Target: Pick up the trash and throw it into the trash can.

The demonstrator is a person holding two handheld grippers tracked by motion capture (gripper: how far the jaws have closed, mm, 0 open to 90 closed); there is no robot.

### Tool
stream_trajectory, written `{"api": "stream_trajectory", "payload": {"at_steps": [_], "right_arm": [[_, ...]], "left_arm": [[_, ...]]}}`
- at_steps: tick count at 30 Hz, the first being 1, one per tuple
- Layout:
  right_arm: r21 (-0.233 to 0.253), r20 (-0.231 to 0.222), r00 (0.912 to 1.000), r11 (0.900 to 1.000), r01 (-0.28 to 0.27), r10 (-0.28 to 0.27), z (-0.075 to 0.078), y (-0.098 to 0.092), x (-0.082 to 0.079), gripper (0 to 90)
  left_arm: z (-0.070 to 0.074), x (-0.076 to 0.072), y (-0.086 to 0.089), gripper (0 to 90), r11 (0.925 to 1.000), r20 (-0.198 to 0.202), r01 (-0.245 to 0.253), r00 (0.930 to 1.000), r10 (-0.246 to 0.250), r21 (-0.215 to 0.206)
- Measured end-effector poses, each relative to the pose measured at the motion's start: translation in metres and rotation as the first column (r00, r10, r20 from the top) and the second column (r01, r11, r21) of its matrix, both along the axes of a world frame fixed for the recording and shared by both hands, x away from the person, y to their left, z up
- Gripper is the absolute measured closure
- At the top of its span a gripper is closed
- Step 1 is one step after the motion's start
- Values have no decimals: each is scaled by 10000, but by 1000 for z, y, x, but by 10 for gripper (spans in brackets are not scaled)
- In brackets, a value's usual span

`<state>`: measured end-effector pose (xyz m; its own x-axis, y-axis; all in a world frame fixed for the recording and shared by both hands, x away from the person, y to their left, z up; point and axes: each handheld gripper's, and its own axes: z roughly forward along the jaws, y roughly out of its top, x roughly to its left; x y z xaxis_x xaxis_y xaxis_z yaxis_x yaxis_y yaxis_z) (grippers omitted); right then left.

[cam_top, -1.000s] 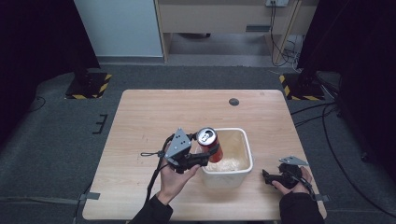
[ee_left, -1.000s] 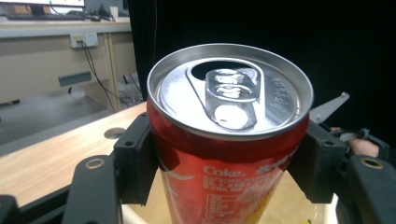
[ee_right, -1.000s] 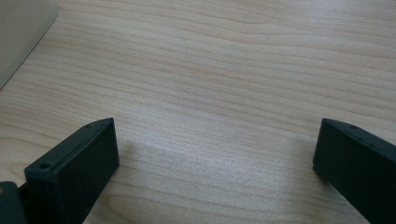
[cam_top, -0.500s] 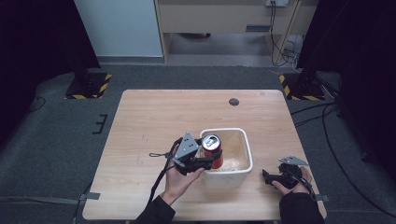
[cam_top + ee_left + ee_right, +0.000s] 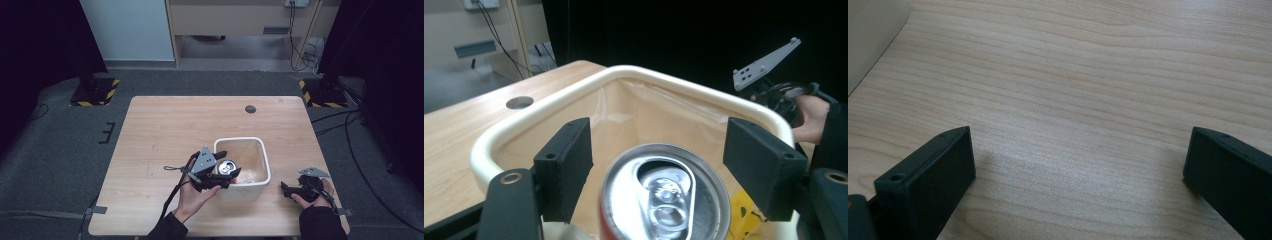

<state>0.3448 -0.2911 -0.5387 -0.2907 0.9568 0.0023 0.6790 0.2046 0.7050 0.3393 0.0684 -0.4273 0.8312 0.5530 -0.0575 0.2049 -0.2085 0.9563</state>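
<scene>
We see first the wooden table (image 5: pixel 165 130), which carries everything; it has a small round dark hole (image 5: pixel 250 109) near its far edge. On the near right part of the table stands a cream plastic bin (image 5: pixel 264 159) with rounded corners and an open top.

At the bin's near left corner we see the left tongs (image 5: pixel 226 174), held by the person's left hand (image 5: pixel 194 196), which comes in from the bottom of the high view. Between these tongs is a red drink can (image 5: pixel 666 200) with a silver top that is already opened. The can stands inside the bin, close to the near left corner, and its top is about level with the rim. In the left gripper view the two black jaws stand wide, one on each side of the can, and we see a gap between each jaw and the can, so the tongs do not grip it.

The right tongs (image 5: pixel 286 189) rest low on the table, to the right of the bin and apart from it, in the person's right hand (image 5: pixel 311 193). Their jaws stand wide over bare wood and hold nothing.
</scene>
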Motion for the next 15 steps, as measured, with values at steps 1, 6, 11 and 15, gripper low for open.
{"api": "stream_trajectory", "payload": {"at_steps": [1,6,11,15], "right_arm": [[-1,2,10000,10000,-3,3,0,0,0,4],[0,1,10000,10000,-2,2,0,0,0,4],[1,0,10000,10000,-1,1,0,0,0,4],[8,-2,10000,10000,-4,4,0,0,0,4]], "left_arm": [[2,-1,1,269,10000,41,5,10000,-5,-20],[13,-5,12,260,9998,241,-141,9996,144,-124],[20,-8,25,252,9993,386,-356,9986,359,-98],[21,-10,38,244,9984,428,-546,9976,551,-127]]}}
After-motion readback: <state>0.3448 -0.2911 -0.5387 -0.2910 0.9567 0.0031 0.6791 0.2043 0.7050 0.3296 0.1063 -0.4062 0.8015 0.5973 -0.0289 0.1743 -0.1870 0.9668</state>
